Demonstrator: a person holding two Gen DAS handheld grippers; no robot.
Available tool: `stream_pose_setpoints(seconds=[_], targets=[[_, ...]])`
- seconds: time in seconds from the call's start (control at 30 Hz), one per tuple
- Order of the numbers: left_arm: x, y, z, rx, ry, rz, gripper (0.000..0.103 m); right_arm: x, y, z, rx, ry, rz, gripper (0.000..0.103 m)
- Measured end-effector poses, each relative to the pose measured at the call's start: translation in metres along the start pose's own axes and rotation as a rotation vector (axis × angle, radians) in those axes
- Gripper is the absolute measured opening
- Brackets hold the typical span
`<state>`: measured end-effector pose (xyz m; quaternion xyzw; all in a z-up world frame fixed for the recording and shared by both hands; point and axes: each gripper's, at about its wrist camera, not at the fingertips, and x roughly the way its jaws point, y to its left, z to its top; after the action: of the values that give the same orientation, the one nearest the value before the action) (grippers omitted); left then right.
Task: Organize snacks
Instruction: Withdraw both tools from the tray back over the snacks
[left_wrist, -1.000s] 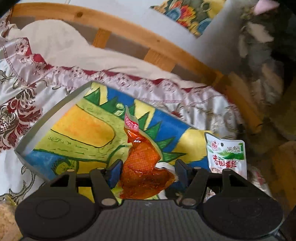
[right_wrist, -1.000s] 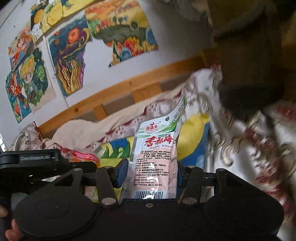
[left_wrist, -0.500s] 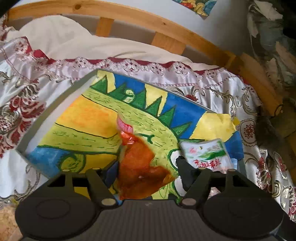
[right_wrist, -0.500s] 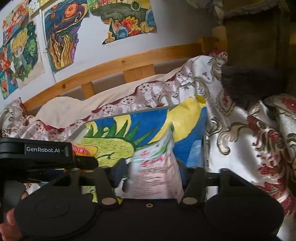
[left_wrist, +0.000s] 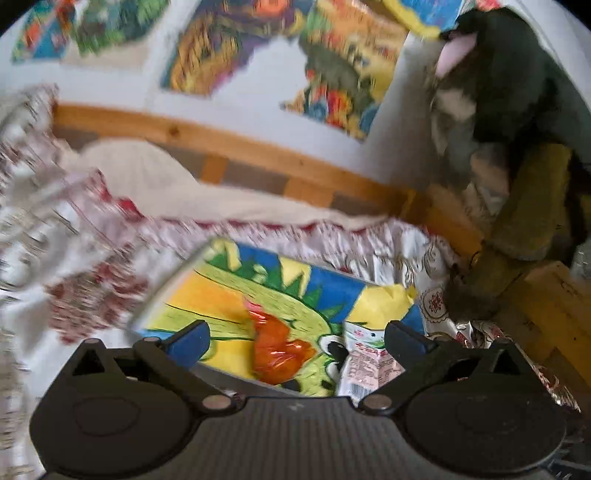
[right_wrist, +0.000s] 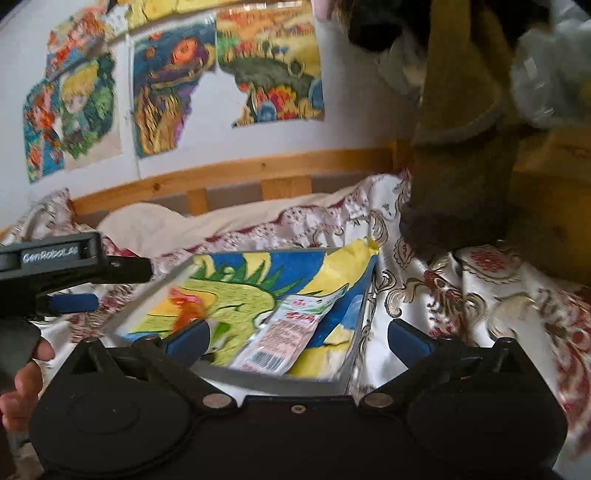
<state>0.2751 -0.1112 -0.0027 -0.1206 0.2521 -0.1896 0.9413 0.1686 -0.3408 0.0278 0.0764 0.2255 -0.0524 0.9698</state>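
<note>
Inside tray (right_wrist: 280, 384), orange packet (left_wrist: 277, 350) and white packet (right_wrist: 280, 339) lying; you're opening left gripper (left_wrist: 295, 338) and right gripper (right_wrist: 295, 338), both empty.

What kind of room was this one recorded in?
Most likely a bedroom, perhaps a child's: a wooden bed frame, a patterned satin bedspread under the snack box, and colourful drawings stuck on the wall.

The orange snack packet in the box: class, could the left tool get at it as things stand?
Probably yes. The orange snack packet lies uncovered on the bottom of the box, directly ahead of the left tool, whose jaws are opening wide with nothing gripped. The white packet lies beside it, not on it.
</note>
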Motion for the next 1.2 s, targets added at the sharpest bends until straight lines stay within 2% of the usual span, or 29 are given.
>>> stream_pose_setpoints(seconds=[0.23,0.53,0.67,0.83,1.03,1.2], targets=[[-0.076,0.003,-0.022,0.100,-0.050,0.058,0.103,-0.072,0.024,-0.015,-0.074,-0.045,-0.013,0.102],[-0.141,0.005,-0.063,0.137,0.012,0.096,0.103,-0.136,0.028,-0.036,-0.021,-0.075,-0.017,0.102],[-0.162,0.003,-0.082,0.143,0.076,0.115,0.103,-0.159,0.026,-0.045,0.048,-0.064,-0.003,0.102],[-0.185,0.004,-0.102,0.160,0.107,0.130,0.103,-0.185,0.026,-0.057,0.090,-0.064,0.008,0.102],[-0.205,0.011,-0.115,0.162,0.127,0.152,0.103,-0.201,0.036,-0.072,0.068,-0.010,0.009,0.102],[-0.208,0.013,-0.120,0.200,0.181,0.198,0.103,-0.204,0.046,-0.080,0.028,0.037,0.020,0.102]])
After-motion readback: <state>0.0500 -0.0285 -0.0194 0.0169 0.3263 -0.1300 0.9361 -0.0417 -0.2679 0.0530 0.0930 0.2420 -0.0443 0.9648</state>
